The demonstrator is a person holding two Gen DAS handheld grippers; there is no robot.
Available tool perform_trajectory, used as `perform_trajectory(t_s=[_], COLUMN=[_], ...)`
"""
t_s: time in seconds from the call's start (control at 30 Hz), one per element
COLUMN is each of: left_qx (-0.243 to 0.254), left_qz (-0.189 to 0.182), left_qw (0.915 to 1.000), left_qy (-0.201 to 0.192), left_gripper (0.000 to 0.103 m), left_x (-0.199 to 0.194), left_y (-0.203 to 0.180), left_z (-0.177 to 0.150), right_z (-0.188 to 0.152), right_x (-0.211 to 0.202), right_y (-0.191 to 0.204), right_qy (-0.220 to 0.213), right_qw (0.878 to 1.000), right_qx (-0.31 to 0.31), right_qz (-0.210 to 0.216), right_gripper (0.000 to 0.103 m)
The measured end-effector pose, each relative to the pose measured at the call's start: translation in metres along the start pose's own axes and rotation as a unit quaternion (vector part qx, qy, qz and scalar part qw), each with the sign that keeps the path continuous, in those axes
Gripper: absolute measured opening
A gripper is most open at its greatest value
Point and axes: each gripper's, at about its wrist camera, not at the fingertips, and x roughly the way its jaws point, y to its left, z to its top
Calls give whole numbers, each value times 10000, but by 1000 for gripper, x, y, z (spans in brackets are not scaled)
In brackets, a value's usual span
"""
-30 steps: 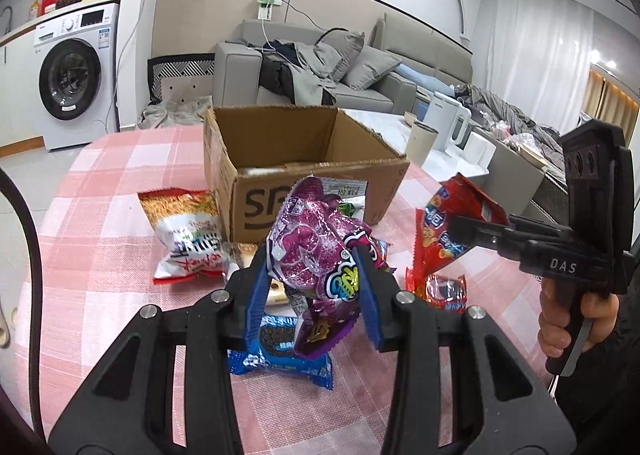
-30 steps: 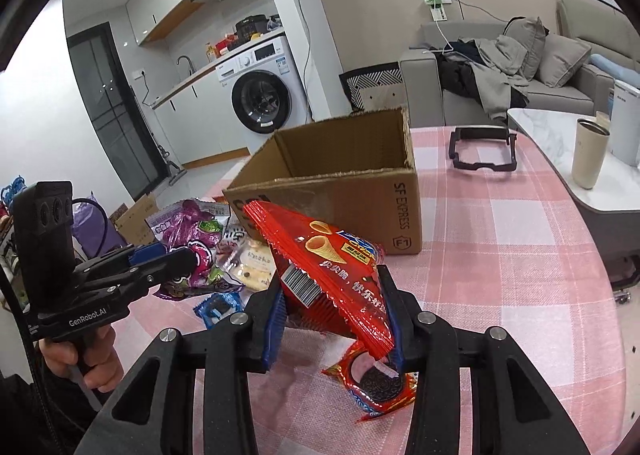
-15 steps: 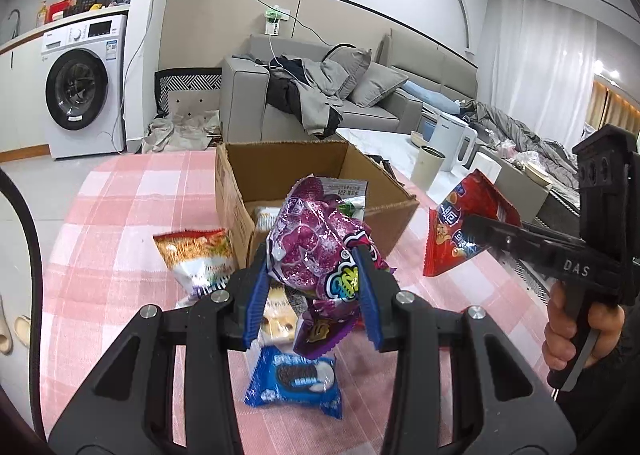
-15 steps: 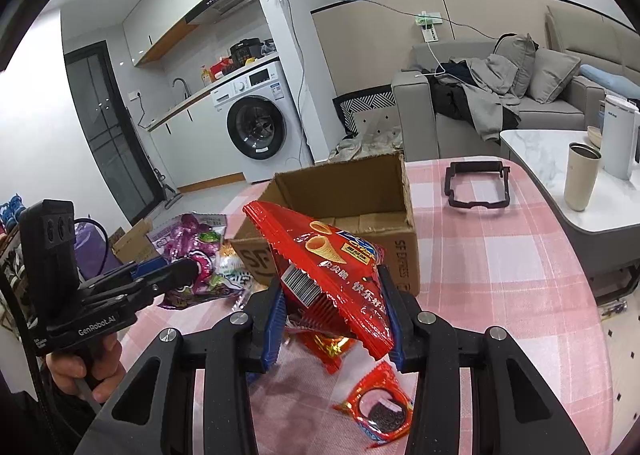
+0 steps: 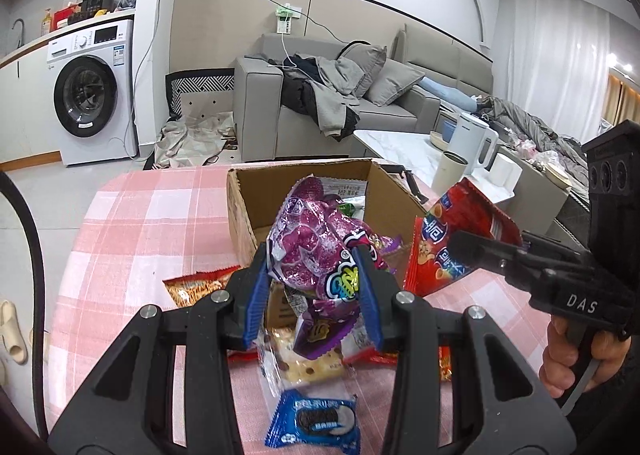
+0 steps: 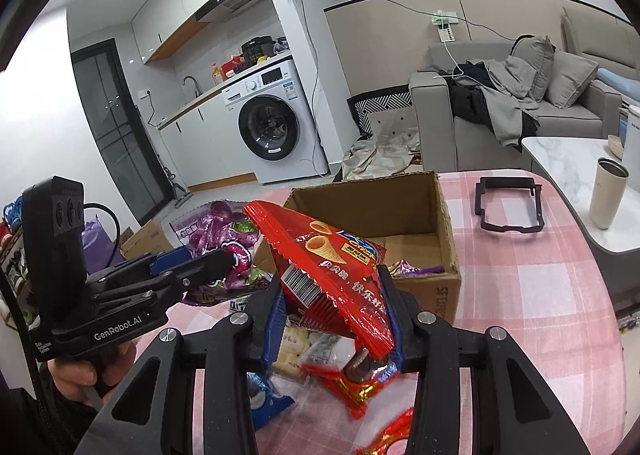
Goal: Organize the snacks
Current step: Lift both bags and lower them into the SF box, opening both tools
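My left gripper is shut on a purple snack bag and holds it above the near wall of an open cardboard box. My right gripper is shut on a red cone-snack bag, also raised just in front of the box. Each gripper shows in the other's view: the right one with the red bag, the left one with the purple bag. A few packets lie inside the box.
Loose snacks lie on the pink checked tablecloth below the grippers: a blue cookie packet, a pale biscuit pack, an orange bag, red packets. A black frame lies beyond the box. A cup stands on a side table.
Both grippers have risen with their bags and moved toward the box, so its opening now shows from above. Both grips are unchanged.
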Motion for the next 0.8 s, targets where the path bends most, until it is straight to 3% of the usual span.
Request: perform_trajectory(t_s=[0.47, 0.8], left_qx=[0, 197], left_qz=[149, 499], left_qw=[9998, 9984], left_qy=[104, 195], left_gripper=[37, 37], left_x=[37, 65], left_y=[9, 2], left_z=[18, 25], right_z=[18, 30], right_x=[19, 27], right_y=[-16, -35], right_qy=[-29, -25], right_qw=[9998, 9991], right_qx=[219, 424], right_qz=[25, 39], right_gripper=[42, 42])
